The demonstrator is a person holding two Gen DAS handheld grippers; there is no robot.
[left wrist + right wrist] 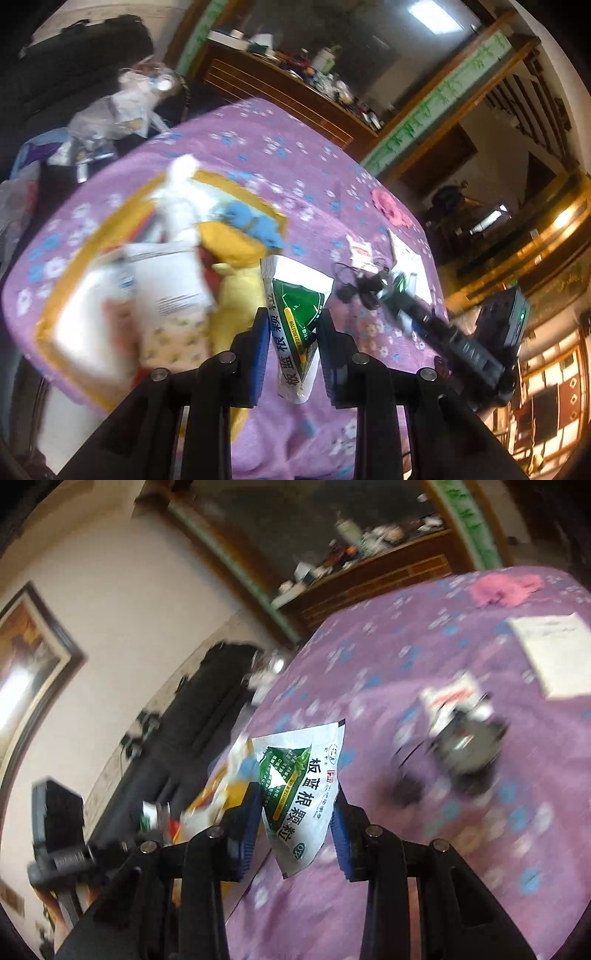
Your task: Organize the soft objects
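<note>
Over a table covered by a purple flowered cloth (306, 177), my left gripper (293, 343) is shut on a green-and-white sachet (295, 314), which hangs between its blue pads. Just left of it stands a yellow-rimmed box (122, 206) holding a white plush, a blue toy (255, 225), a yellow toy and paper packs. My right gripper (297, 819) is shut on a second sachet of the same kind (306, 786), held above the cloth (406, 657). The box is a blur at the left (214, 794). The left wrist view shows the right gripper's body at the right (461, 343).
A pink cloth (391, 206) (506, 587), a white sheet (550, 650), a small red-and-white packet (360, 251) and a black cable tangle (362, 288) lie on the table. A cluttered wooden cabinet (280, 92) stands behind. Bags (114, 114) sit past the table's left edge.
</note>
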